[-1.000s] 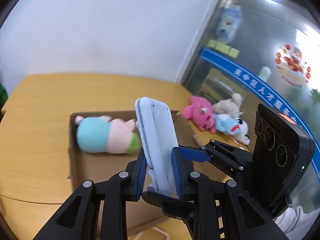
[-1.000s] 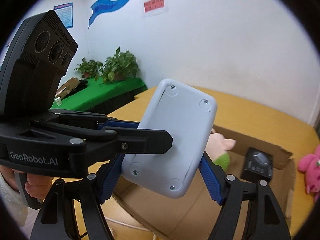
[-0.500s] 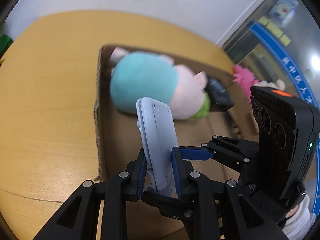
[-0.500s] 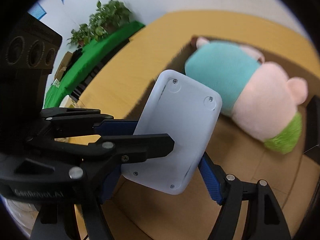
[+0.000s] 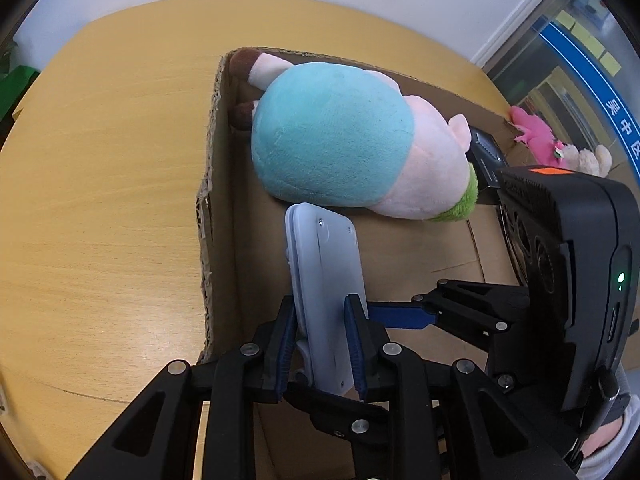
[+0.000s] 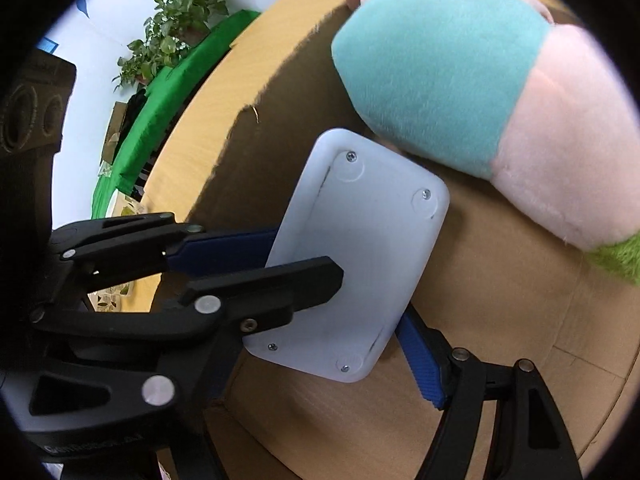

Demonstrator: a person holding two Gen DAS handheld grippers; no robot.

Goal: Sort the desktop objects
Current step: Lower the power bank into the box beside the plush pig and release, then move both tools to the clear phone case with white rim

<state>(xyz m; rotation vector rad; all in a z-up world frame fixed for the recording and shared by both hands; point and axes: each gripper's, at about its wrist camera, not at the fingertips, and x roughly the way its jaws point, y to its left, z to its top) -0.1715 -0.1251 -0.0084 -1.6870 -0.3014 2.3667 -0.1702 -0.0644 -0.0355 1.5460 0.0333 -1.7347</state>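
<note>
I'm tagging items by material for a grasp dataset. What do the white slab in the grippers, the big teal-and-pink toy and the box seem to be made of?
White slab: apparently hard moulded plastic, matte, with recessed screws in its back.
Teal-and-pink toy: soft plush fabric, by its fuzzy nap.
Box: corrugated cardboard, brown and dull, fluting visible along its torn rim.
The left gripper clamps the slab.

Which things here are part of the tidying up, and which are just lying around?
Part of the job:
white device, held by the left gripper
cardboard box
plush pig and black gadget inside it

Just lying around:
pink plush
potted plants
</note>
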